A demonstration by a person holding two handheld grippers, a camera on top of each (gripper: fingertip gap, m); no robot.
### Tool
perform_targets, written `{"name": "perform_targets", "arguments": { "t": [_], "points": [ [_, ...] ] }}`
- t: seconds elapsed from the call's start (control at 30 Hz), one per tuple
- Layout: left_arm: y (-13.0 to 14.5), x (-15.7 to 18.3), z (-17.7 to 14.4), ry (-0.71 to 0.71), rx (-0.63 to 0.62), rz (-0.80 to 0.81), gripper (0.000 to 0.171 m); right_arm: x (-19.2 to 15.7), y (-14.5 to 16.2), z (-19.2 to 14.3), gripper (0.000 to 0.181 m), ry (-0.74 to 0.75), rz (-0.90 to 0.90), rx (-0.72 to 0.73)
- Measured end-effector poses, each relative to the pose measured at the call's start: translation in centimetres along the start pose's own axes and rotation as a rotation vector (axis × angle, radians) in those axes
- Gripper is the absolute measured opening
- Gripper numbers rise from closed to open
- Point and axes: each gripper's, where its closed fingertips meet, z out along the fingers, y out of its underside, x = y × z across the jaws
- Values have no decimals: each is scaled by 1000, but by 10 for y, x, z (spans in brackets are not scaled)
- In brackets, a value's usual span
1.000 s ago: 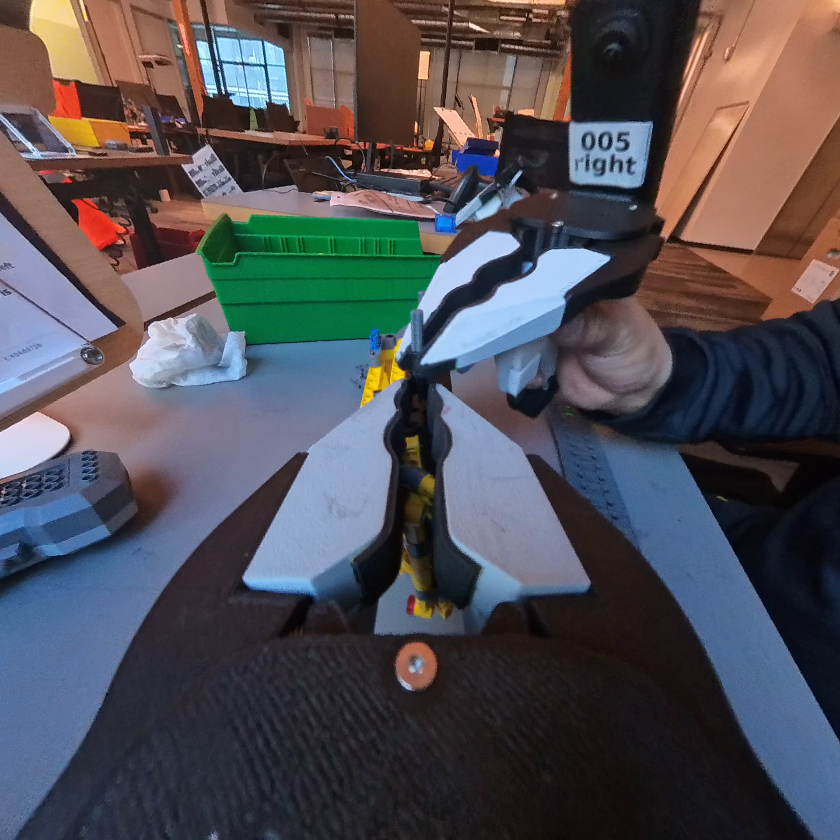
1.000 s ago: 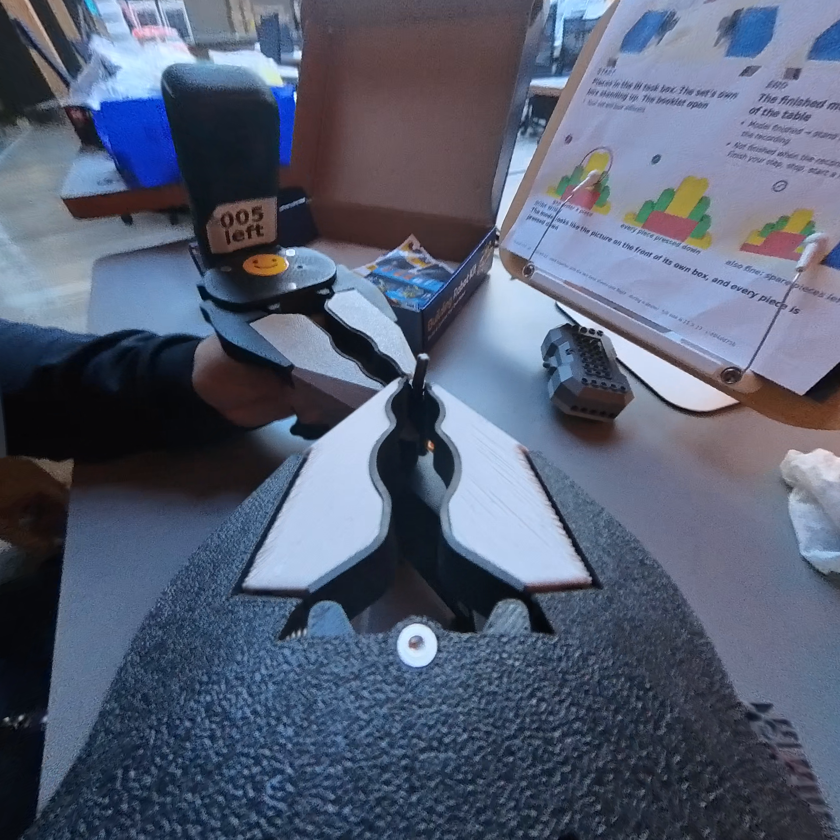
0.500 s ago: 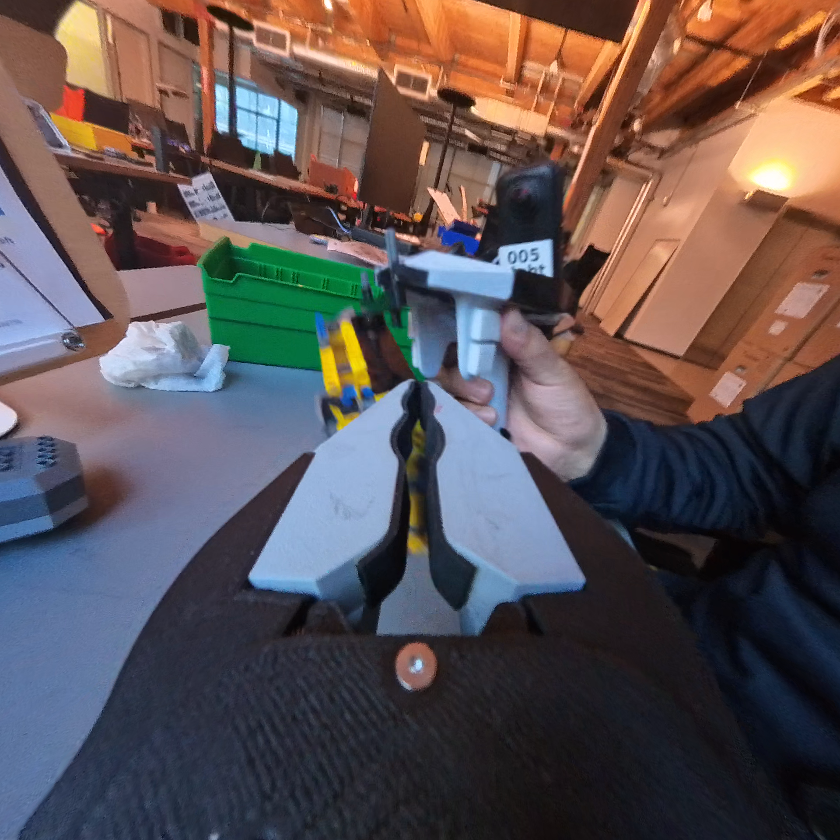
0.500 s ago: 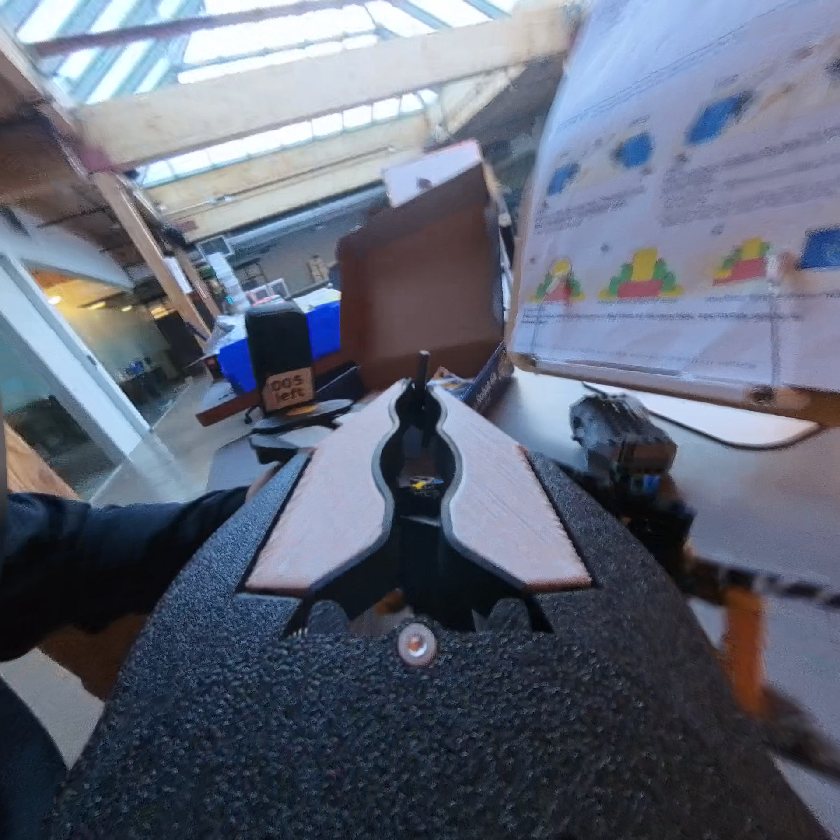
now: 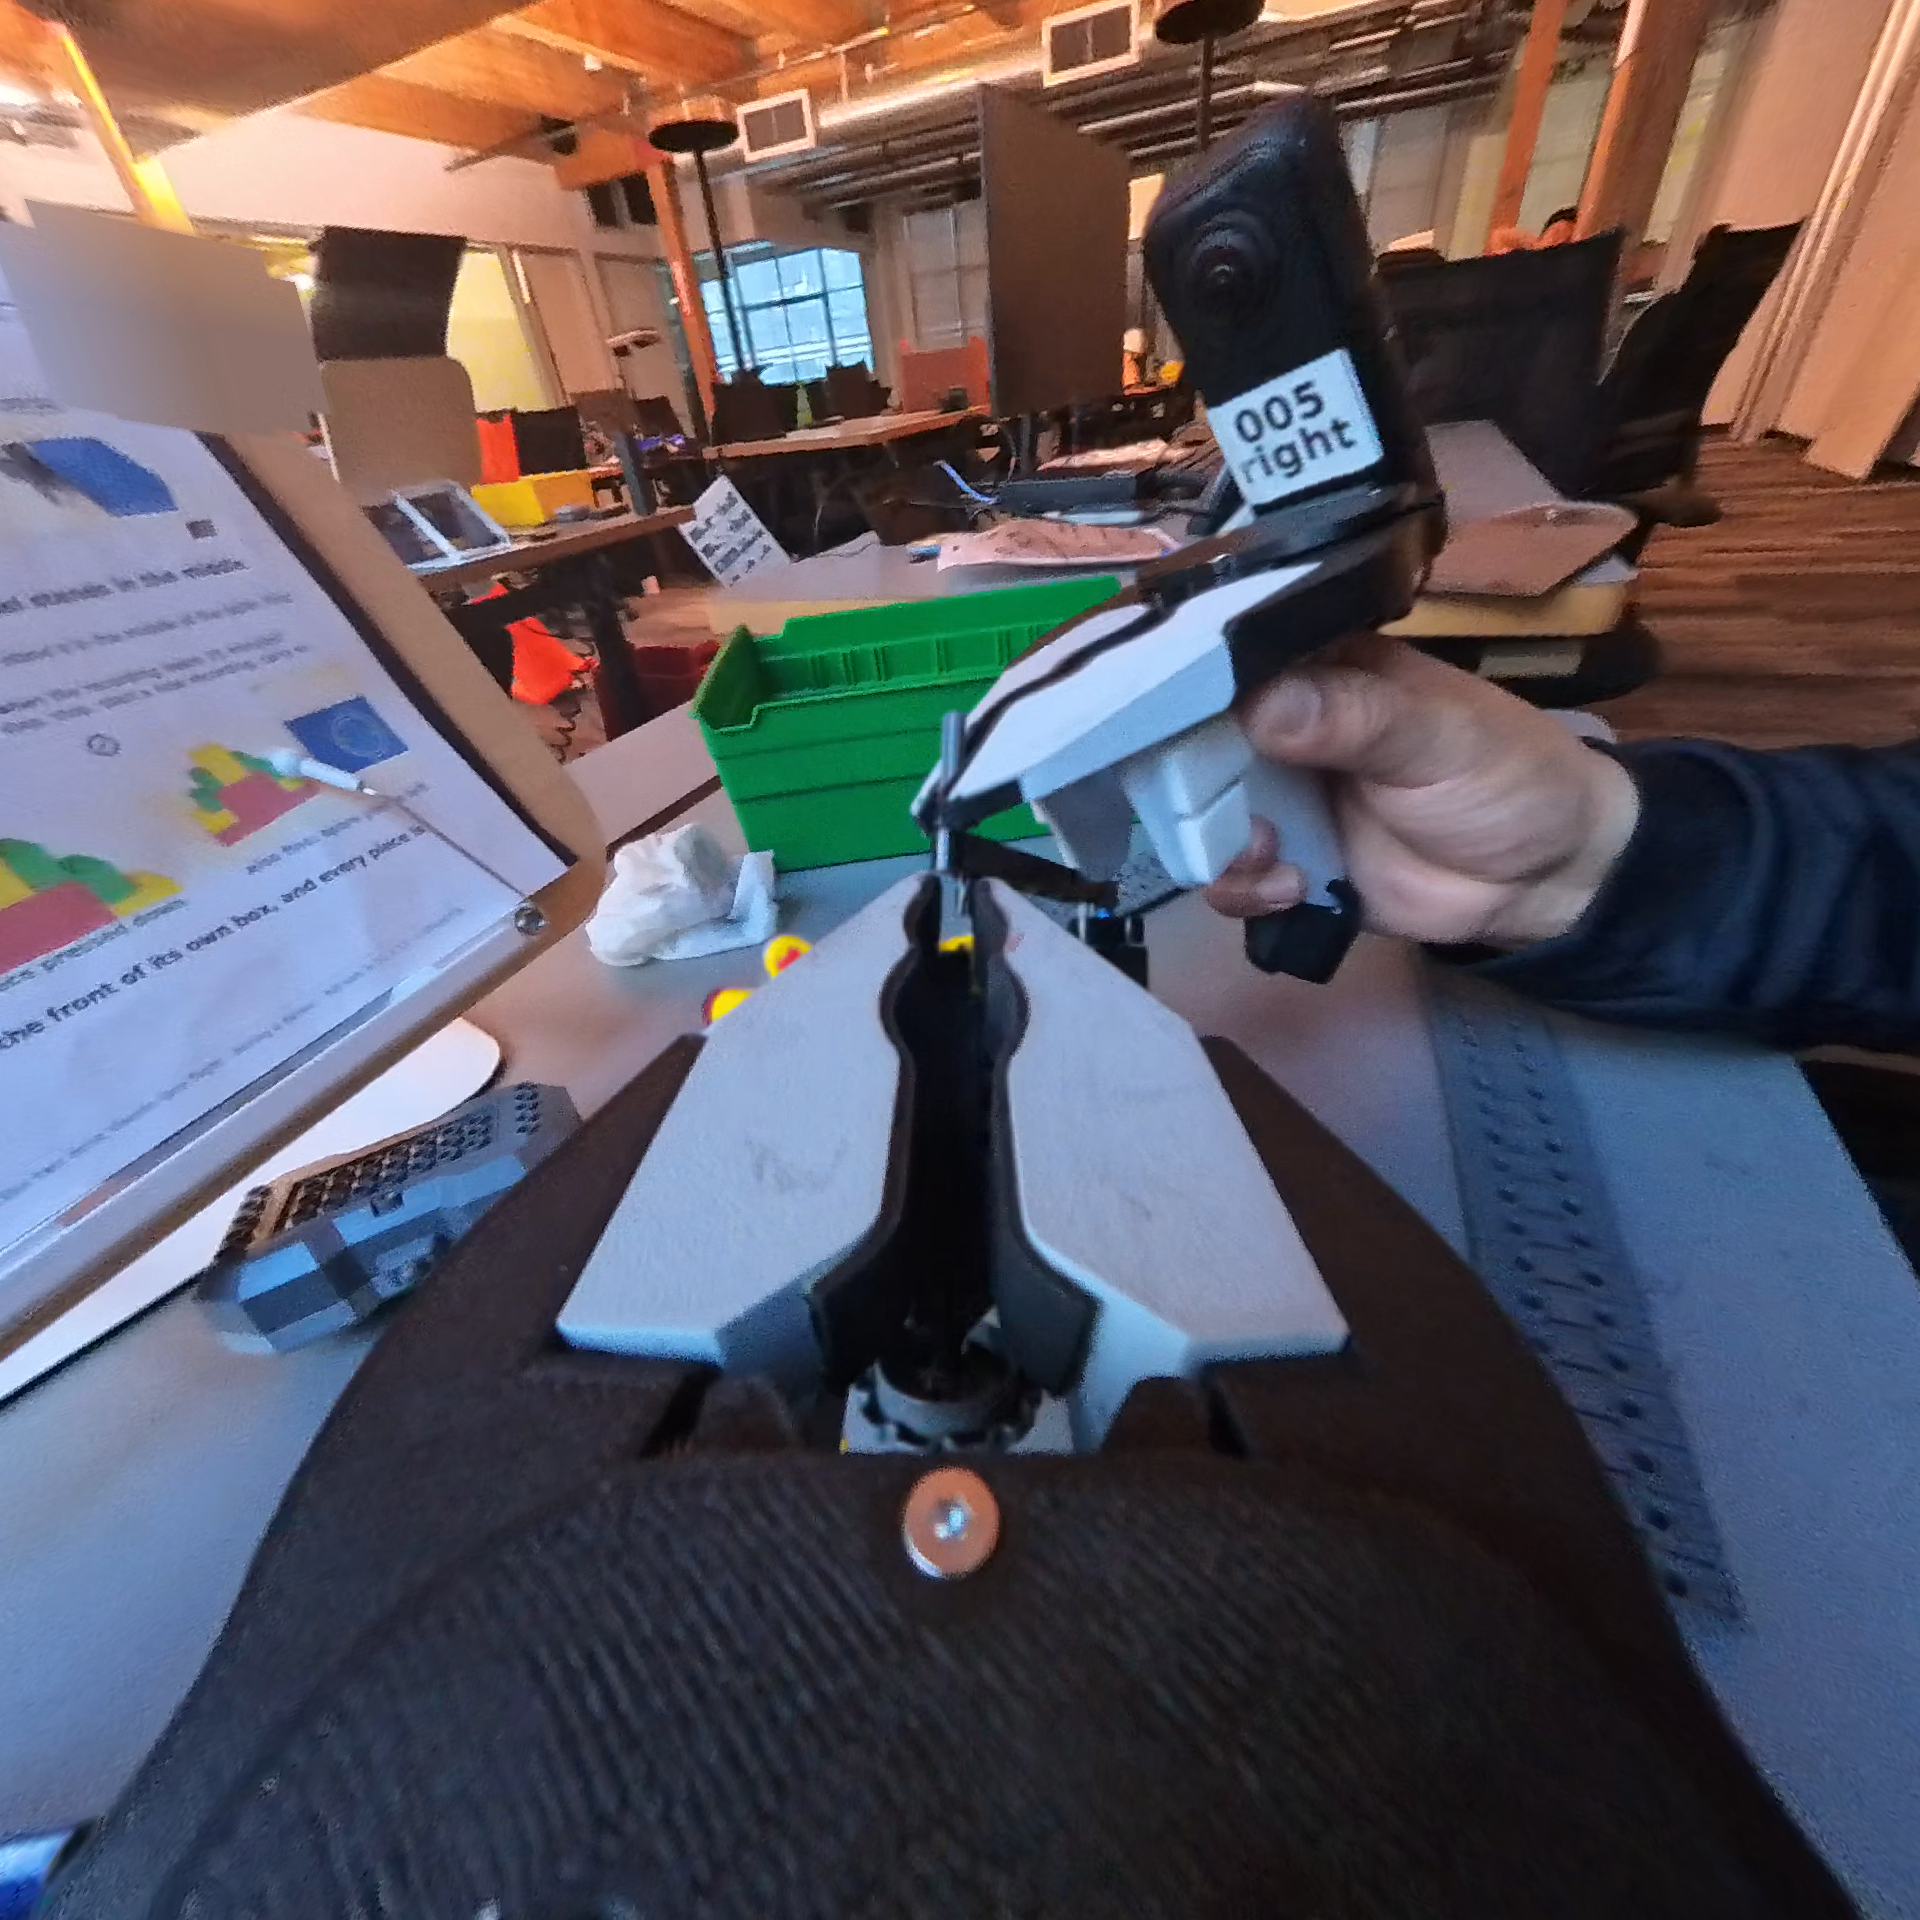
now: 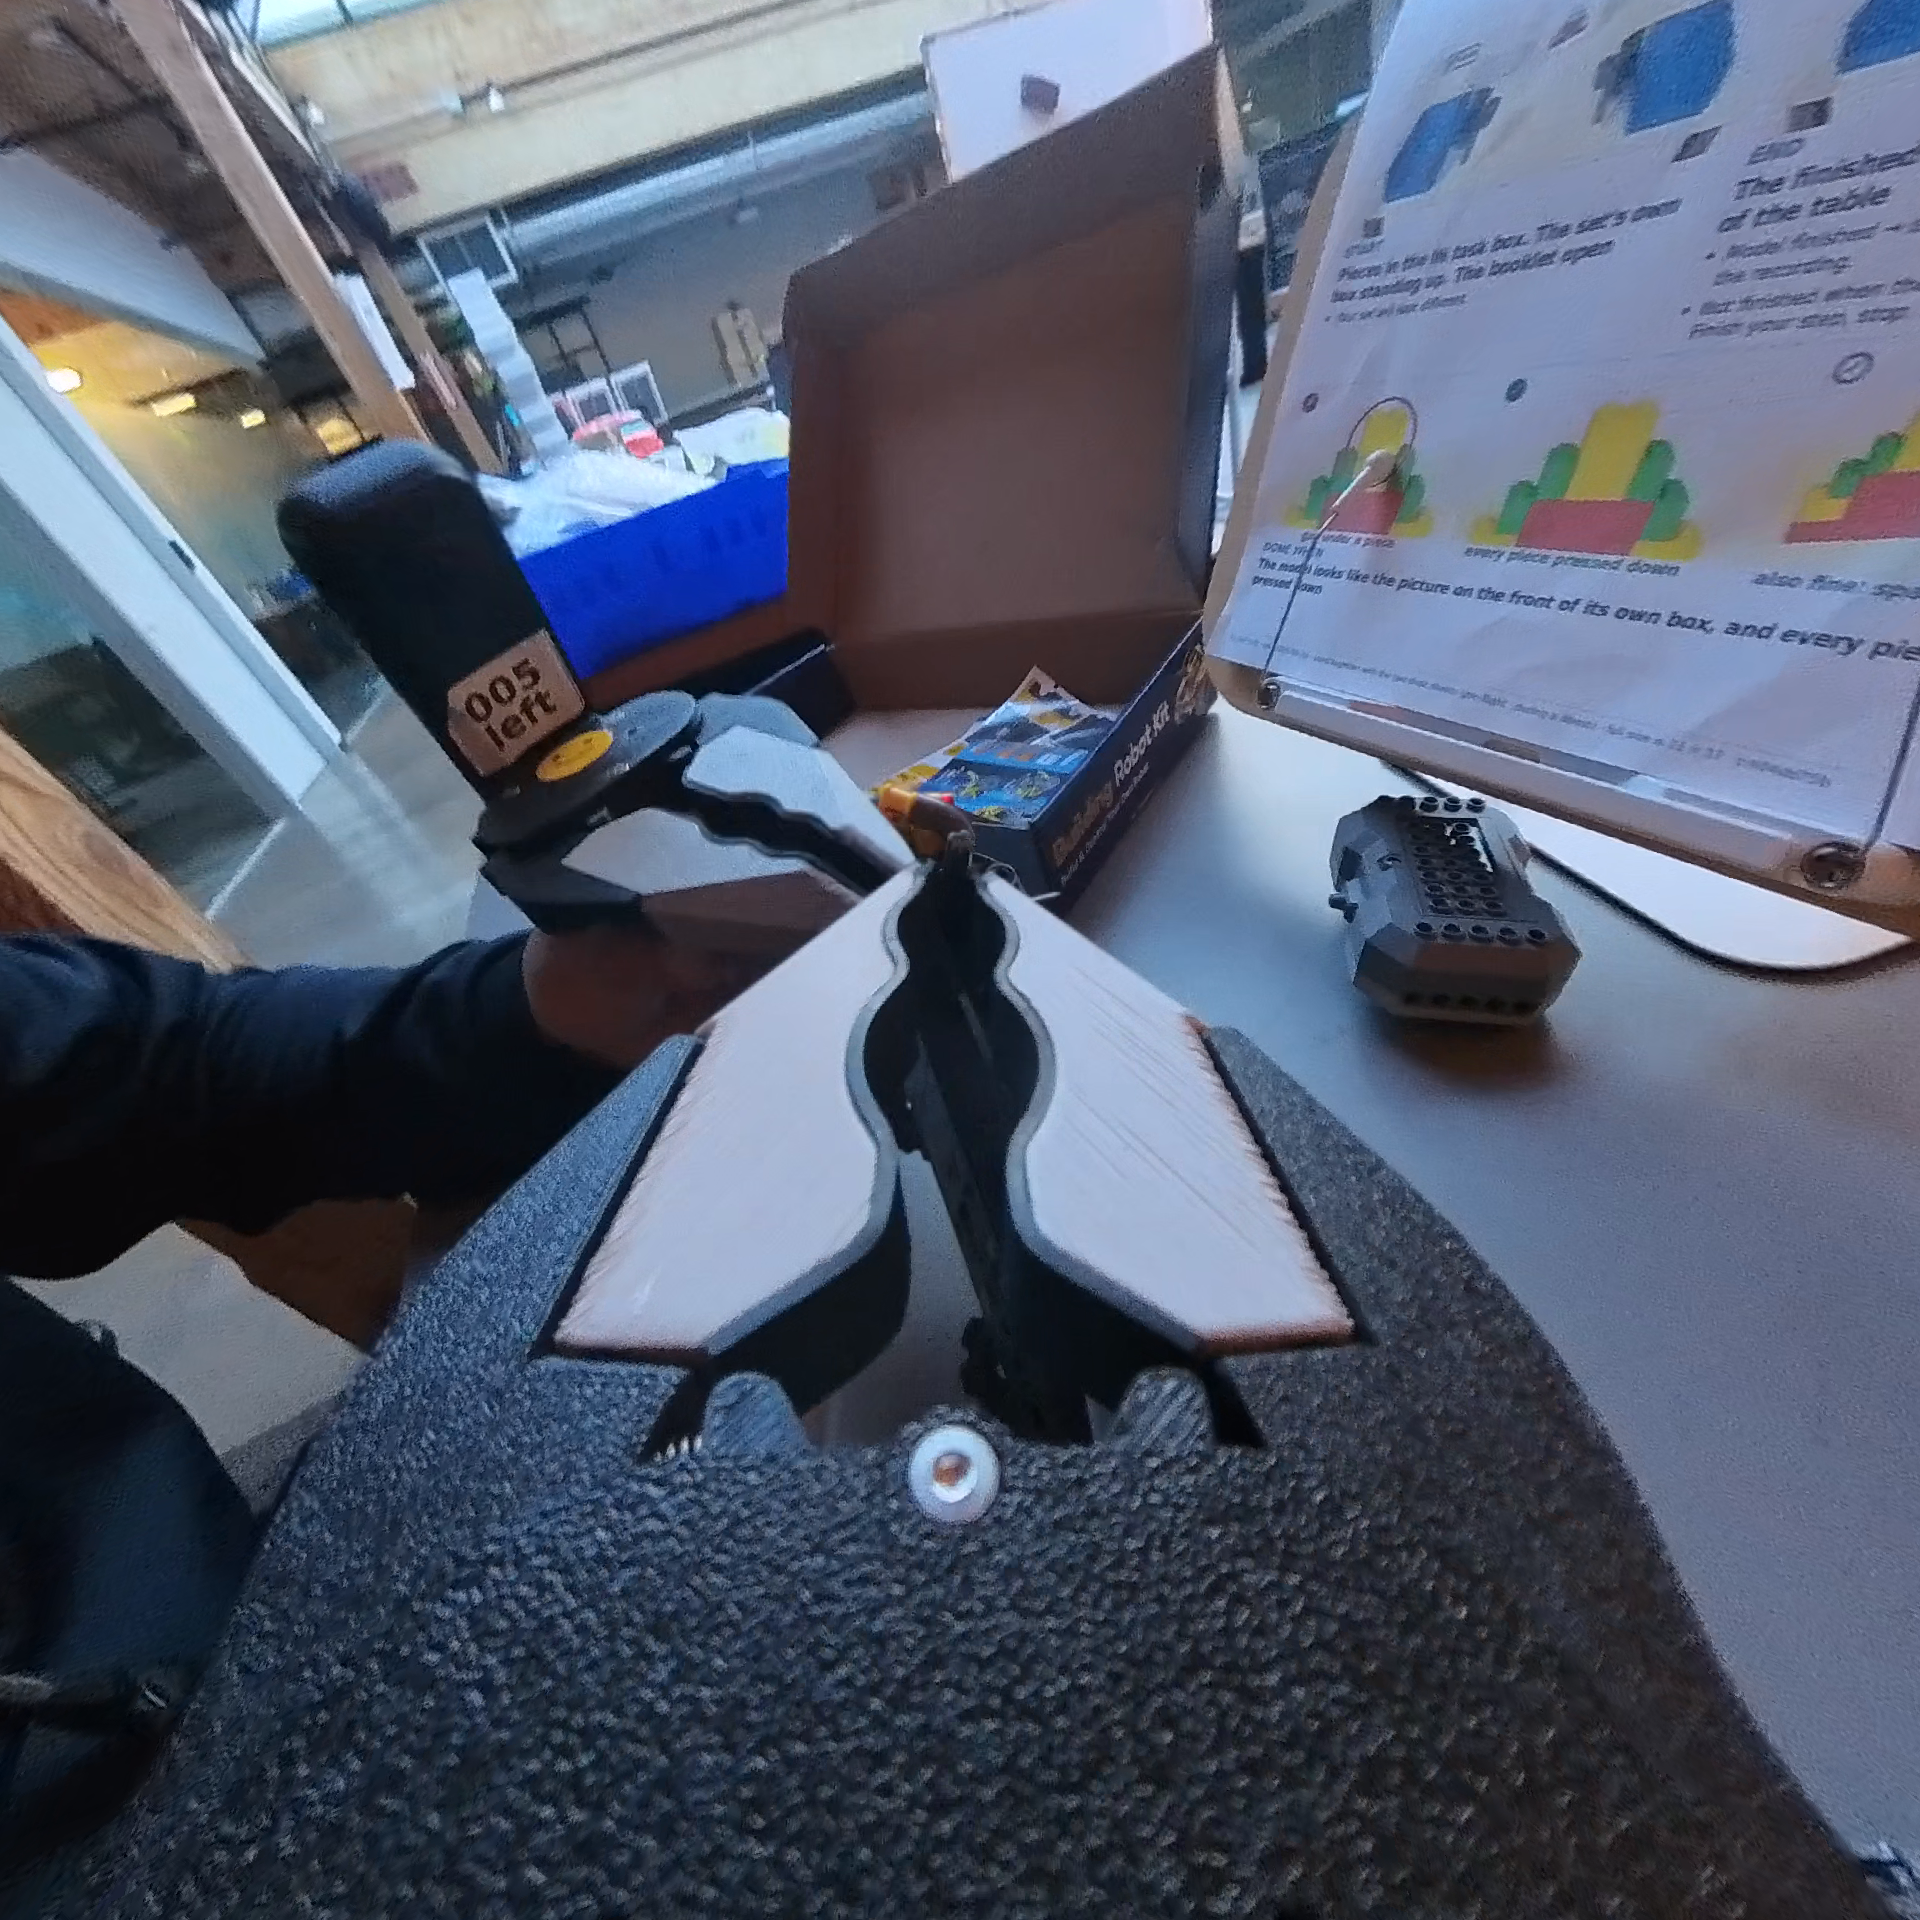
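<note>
Left claw (image 5: 951, 914), seen from its own wrist camera: fingers drawn almost together, a dark, slender part (image 5: 940, 1143) lying in the narrow gap between them; a speck of yellow shows at the tips. Whether the fingers actually pinch the part cannot be told.

Right claw (image 6: 951, 873), seen from its own wrist camera: fingers likewise nearly together at the tips, with a black toothed strip (image 6: 977, 1174) running along the gap between them and a thin dark pin (image 6: 954, 847) standing up at the tips. The two claws meet tip to tip above the grey bench (image 5: 1714, 1247); the right claw also appears in the left view (image 5: 940, 805), held by a hand (image 5: 1423, 800) in a dark sleeve.

Surroundings:
- a grey studded block (image 6: 1444, 914) lies on the bench, right of the claws in the right view
- an instruction sheet on a wooden stand (image 5: 208, 790) rises beside the block
- a crumpled white tissue (image 5: 681, 899) lies just in front of a green bin (image 5: 883, 727) at the far side
- an open cardboard box (image 6: 997, 468) stands far, with a dark blue printed box (image 6: 1081, 800) before it
- small yellow-and-red pieces (image 5: 774, 961) lie on the bench near the left claw's tips
</note>
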Motion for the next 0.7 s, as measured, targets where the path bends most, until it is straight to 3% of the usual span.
{"name": "perform_targets", "arguments": {
  "t": [0.13,0.3,0.4,0.57,0.7],
  "points": [
    [1,8,2,59,-34,-27,24,-4,2,4,3,14,-61,-58],
    [8,11,2,88,-105,26,24,-15,6,9,3,-52,-106,-132],
    [8,10,-1,93,-108,40,13,-22,9,8,4,-126,-117,-195],
    [12,20,-2,207,-129,-57,27,-30,16,5,6,-214,-162,-322],
    [18,24,-2,249,-145,-56,17,-31,23,10,3,-221,-207,-388]
  ]
}}
